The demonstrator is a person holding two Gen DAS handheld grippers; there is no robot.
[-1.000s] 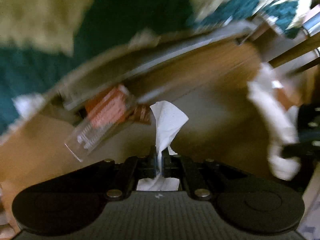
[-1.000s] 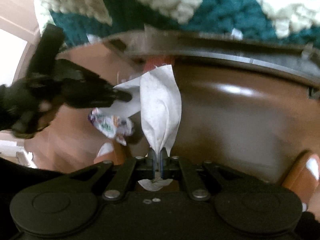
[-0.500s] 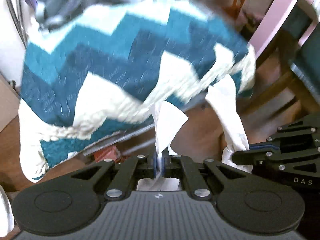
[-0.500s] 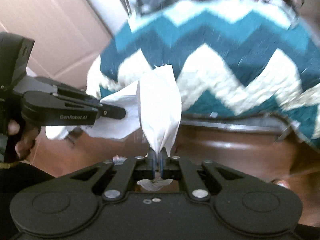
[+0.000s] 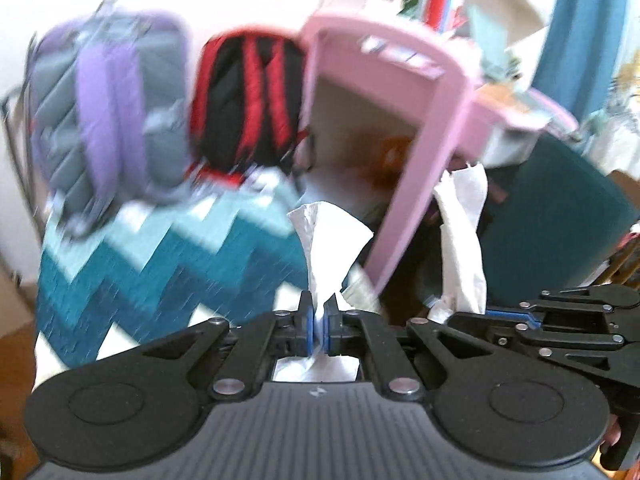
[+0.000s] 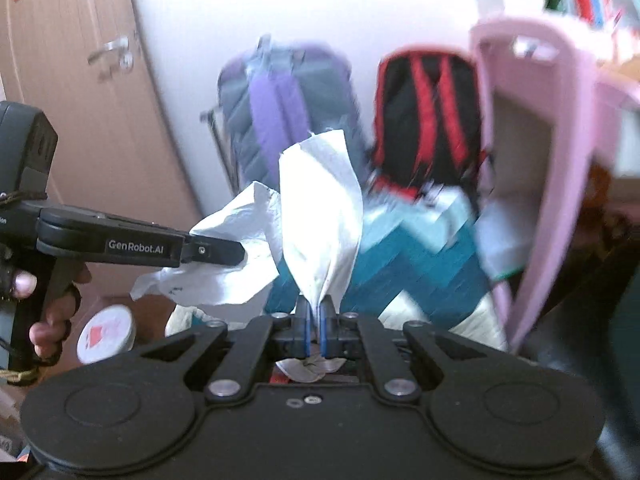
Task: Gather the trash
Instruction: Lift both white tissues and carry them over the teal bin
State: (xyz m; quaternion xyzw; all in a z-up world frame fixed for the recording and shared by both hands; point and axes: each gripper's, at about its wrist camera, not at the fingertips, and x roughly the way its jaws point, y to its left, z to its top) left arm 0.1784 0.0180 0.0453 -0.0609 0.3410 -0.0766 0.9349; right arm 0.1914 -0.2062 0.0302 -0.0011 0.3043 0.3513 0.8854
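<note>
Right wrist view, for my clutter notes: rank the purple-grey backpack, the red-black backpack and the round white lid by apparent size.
Largest to smallest as they look:
1. purple-grey backpack
2. red-black backpack, somewhat smaller
3. round white lid, clearly smallest, though it may sit nearer the camera.

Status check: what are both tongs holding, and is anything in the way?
Left tongs shut on white tissue. Right tongs shut on second tissue. Both raised, side by side. Pink chair ahead; no bin visible.
</note>
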